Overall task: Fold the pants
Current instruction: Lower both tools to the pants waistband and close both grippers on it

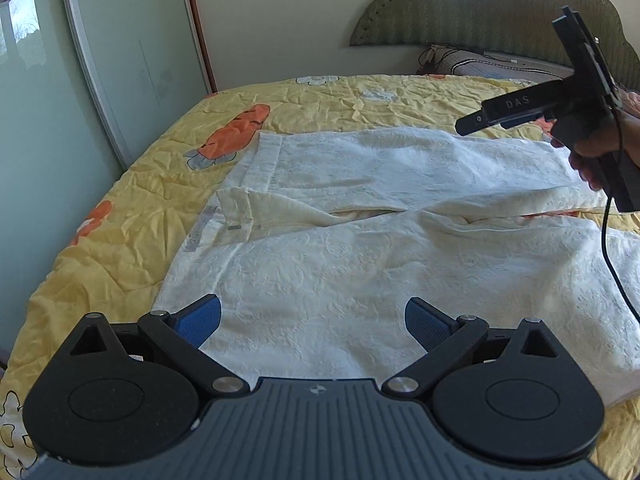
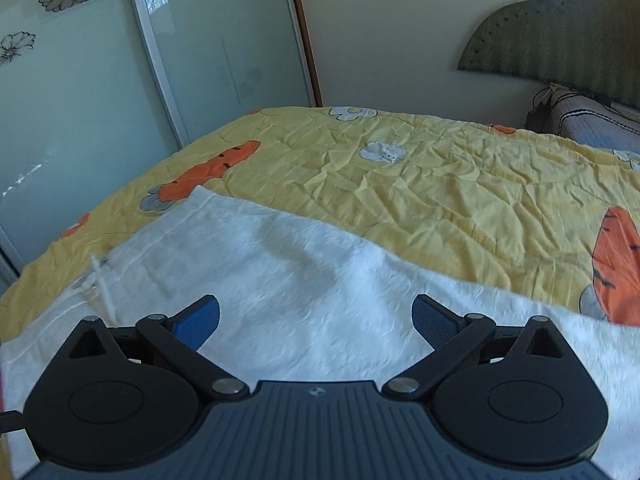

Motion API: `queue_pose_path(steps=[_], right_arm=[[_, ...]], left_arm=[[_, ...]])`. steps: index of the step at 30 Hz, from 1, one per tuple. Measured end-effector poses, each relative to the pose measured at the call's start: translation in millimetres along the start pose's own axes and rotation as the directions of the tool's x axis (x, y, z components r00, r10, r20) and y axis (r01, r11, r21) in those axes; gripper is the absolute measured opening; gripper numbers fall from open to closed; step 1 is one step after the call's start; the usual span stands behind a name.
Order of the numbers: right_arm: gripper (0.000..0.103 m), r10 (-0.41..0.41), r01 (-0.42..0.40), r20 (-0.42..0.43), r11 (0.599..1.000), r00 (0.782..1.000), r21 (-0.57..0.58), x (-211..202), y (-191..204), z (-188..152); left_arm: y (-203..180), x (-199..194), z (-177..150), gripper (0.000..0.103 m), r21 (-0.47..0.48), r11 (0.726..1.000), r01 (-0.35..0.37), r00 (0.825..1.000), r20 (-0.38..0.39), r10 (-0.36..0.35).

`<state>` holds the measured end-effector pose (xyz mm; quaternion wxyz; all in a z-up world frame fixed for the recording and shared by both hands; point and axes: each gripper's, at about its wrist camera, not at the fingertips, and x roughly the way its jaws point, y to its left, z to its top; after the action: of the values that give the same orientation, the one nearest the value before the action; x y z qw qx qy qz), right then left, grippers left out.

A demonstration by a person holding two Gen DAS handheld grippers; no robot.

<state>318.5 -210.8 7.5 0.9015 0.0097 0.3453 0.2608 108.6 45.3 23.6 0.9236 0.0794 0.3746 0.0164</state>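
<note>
White textured pants point(image 1: 340, 248) lie spread flat on a yellow bedspread point(image 1: 120, 240), waistband to the left and the two legs running right. My left gripper point(image 1: 313, 320) is open and empty, hovering over the near leg. The right gripper's body point(image 1: 560, 112) shows in the left wrist view, held in a hand above the far leg at the right. In the right wrist view the right gripper point(image 2: 316, 320) is open and empty above the white pants point(image 2: 300, 288).
The bed has a yellow cover point(image 2: 440, 200) with orange carrot prints. Sliding glass wardrobe doors point(image 1: 60, 100) stand to the left. A green headboard point(image 1: 480, 12) and a pillow point(image 1: 480, 64) are at the far right. A black cable point(image 1: 608, 240) hangs from the right gripper.
</note>
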Motion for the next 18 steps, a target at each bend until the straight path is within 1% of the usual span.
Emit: queue_pose_path(steps=[3,5,7,8,9,10,11,12,13,14,15,16,18], right_arm=[[0.102,-0.026,0.025,-0.04,0.999,0.999,-0.043,41.3,-9.3,20.6],[0.102,-0.018,0.012,-0.065,0.996,0.998,-0.088,66.8,-11.4,30.6],[0.093,-0.014,0.001,-0.091,0.991,0.996,-0.135,87.5,-11.2,37.8],[0.091,-0.009,-0.008,-0.107,0.988,0.994,-0.154,96.5,-10.6,40.4],[0.086,0.001,-0.021,-0.123,0.985,0.992,-0.169,103.5,-10.3,41.8],[0.076,0.015,-0.04,-0.14,0.983,0.99,-0.178,109.6,-10.4,42.6],[0.069,0.04,-0.07,-0.168,0.981,0.985,-0.18,118.2,-10.4,45.0],[0.062,0.054,-0.085,-0.163,0.978,0.985,-0.19,118.6,-9.2,44.5],[0.047,0.076,-0.109,-0.159,0.971,0.984,-0.211,117.0,-6.8,44.8],[0.038,0.091,-0.124,-0.157,0.968,0.983,-0.219,114.5,-4.7,43.8],[0.031,0.071,-0.107,-0.147,0.962,0.987,-0.251,110.5,-0.8,41.1],[0.021,0.033,-0.07,-0.118,0.944,0.992,-0.323,104.1,7.6,37.0],[0.016,-0.017,-0.01,-0.055,0.892,0.998,-0.453,89.4,26.5,25.9]], left_arm=[[6.6,13.1,5.6,0.099,0.001,1.0,-0.015,1.0,-0.023,0.015],[10.0,21.4,11.0,0.099,0.0,1.0,-0.021,0.999,-0.036,0.021],[13.5,30.5,17.4,0.099,-0.003,1.0,-0.019,0.998,-0.056,0.018],[15.2,35.0,21.2,0.099,-0.007,1.0,-0.014,0.998,-0.066,0.014],[17.1,40.7,26.6,0.099,-0.01,1.0,-0.009,0.997,-0.076,0.008],[19.0,45.6,32.7,0.099,-0.014,1.0,0.0,0.996,-0.084,-0.001],[21.0,50.4,39.9,0.099,-0.022,1.0,0.011,0.996,-0.093,-0.013],[23.5,54.6,47.7,0.099,-0.036,0.999,0.022,0.995,-0.094,-0.025],[25.8,57.9,54.9,0.099,-0.047,0.998,0.03,0.996,-0.087,-0.034],[27.4,62.7,64.3,0.1,-0.058,0.997,0.041,0.996,-0.079,-0.045],[29.9,69.9,74.9,0.1,-0.076,0.996,0.054,0.995,-0.083,-0.06],[32.8,79.3,87.3,0.1,-0.109,0.991,0.073,0.992,-0.093,-0.083],[39.6,97.7,109.1,0.1,-0.172,0.977,0.127,0.985,-0.095,-0.145]])
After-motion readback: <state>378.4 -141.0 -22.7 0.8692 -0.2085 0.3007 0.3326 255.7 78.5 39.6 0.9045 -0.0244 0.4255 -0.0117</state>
